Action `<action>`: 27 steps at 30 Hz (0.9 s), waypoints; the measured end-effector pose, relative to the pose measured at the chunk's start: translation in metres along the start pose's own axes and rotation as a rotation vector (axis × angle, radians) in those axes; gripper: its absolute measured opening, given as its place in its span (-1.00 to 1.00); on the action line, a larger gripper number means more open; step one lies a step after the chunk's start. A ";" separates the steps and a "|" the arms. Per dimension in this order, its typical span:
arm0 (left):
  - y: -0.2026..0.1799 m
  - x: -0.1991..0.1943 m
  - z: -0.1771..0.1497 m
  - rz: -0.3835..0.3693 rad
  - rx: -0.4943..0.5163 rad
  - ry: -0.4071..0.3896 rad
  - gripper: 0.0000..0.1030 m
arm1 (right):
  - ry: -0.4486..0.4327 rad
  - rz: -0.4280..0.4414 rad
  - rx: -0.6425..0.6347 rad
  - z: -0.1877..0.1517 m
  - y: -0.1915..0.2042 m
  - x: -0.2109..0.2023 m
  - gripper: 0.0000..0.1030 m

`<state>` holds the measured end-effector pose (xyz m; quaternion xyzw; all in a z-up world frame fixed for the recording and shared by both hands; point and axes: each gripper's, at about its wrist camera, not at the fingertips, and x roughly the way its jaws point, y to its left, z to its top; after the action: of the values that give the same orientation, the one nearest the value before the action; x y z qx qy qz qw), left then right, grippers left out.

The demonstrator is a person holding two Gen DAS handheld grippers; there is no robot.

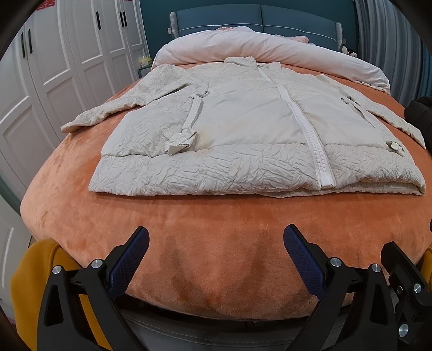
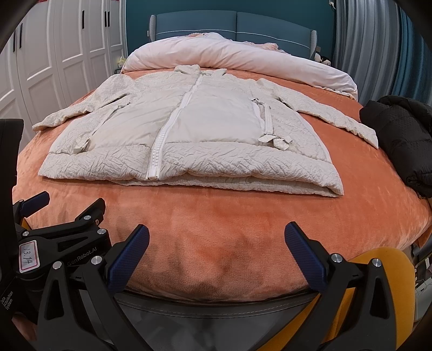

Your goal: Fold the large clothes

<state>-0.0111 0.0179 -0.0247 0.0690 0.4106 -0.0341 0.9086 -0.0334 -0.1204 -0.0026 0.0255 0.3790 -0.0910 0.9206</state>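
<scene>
Two hand-held tongs hover at the foot of a wide bed covered in an orange plush blanket (image 1: 216, 243), which fills most of both wrist views. Beyond the blanket, farthest from the tongs, a rolled pale pink duvet (image 1: 270, 51) lies against a blue padded headboard (image 1: 259, 19). White panelled wardrobe doors (image 1: 67, 54) stand off to the left of the tongs.

Straight ahead of both tongs, well apart from them, a large cream crinkled puffer jacket (image 1: 243, 121) lies flat on the blanket, front up, with its white zipper (image 1: 310, 129) closed and its hem toward the tongs. Both sleeves are spread outward to either side, and no part appears folded over. Judging from this, the folding has not begun; the sleeves and body all remain to be folded.

To the right of the right tongs, a bundled black quilted garment (image 2: 399, 135) rests near the bed's edge, just beside the jacket's right sleeve.

The left tongs (image 1: 216, 243) have their blue-padded fingers spread wide and hold nothing. The right tongs (image 2: 217, 243) are likewise spread wide and empty, side by side with the left.
</scene>
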 end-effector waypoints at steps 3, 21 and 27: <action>0.001 0.001 -0.001 0.001 -0.002 0.003 0.90 | 0.003 0.005 0.002 -0.002 0.000 0.000 0.90; 0.041 0.005 0.059 -0.018 -0.117 -0.027 0.90 | -0.044 0.012 0.235 0.071 -0.132 0.028 0.90; 0.057 0.032 0.101 -0.032 -0.167 -0.001 0.90 | -0.007 -0.112 0.501 0.119 -0.269 0.092 0.90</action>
<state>0.0917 0.0583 0.0230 -0.0138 0.4124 -0.0141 0.9108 0.0626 -0.4119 0.0235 0.2315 0.3421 -0.2331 0.8803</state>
